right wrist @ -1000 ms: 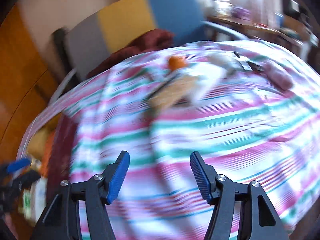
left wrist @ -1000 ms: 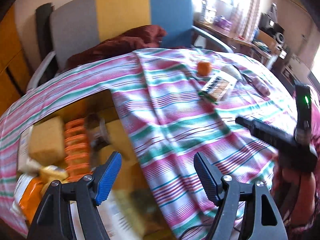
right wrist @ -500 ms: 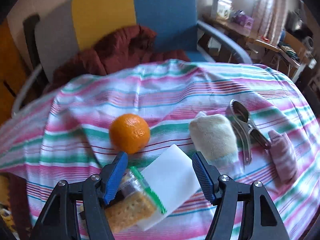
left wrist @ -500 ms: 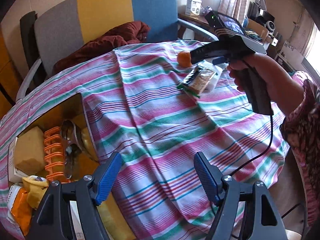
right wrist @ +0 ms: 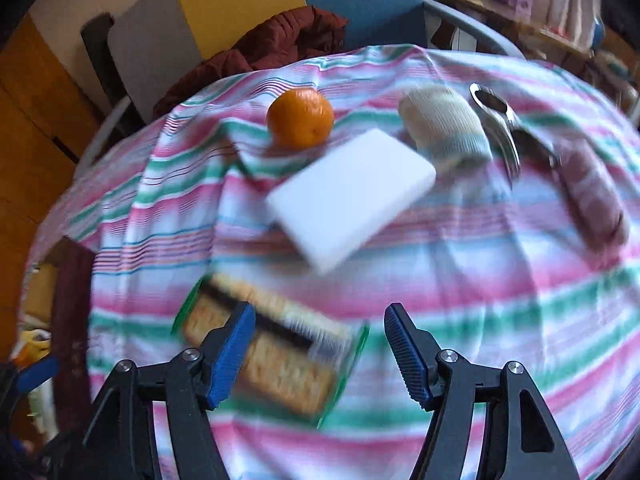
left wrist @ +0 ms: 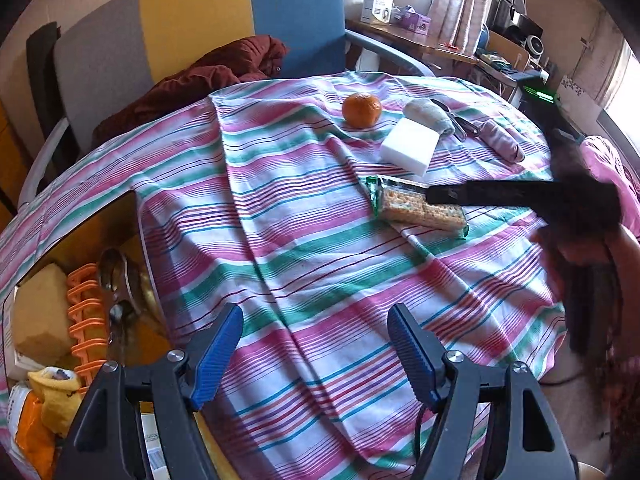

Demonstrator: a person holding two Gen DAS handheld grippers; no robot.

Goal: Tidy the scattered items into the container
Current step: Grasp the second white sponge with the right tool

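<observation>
Striped cloth (left wrist: 304, 208) in pink, green and white covers the table, and behind it stands a chair (left wrist: 224, 20) with grey, yellow and blue back panels and a dark red garment (left wrist: 208, 76) heaped on its seat. At the table's left edge, where the cloth is folded back, sits the container (left wrist: 60, 248); a yellowish sponge block (left wrist: 38, 312), an orange plastic rack (left wrist: 86, 320), a metal spoon (left wrist: 112, 272) and some yellow and orange packets (left wrist: 44, 408) already lie in it.

Several items remain scattered on the cloth. An orange (right wrist: 300, 117) lies farthest back, with a white foam block (right wrist: 352, 196) just in front of it. To the right of these are a cream sock (right wrist: 444, 128), a metal clip (right wrist: 500, 124) touching it, and a rolled pink striped sock (right wrist: 596, 196). Nearest the camera in the right wrist view lies a pack of crackers (right wrist: 276, 344) in clear wrapping with green ends.

Right tongs (right wrist: 318, 352) stand moderately wide with nothing pressed between the pads; they hover low over the cracker pack, the left finger overlapping its near-left part. In the left wrist view their black tip reaches over the pack's right end, held by a hand (left wrist: 580, 248) that is blurred.

Left tongs (left wrist: 316, 356) stand wide and empty over bare cloth, just right of the container.
</observation>
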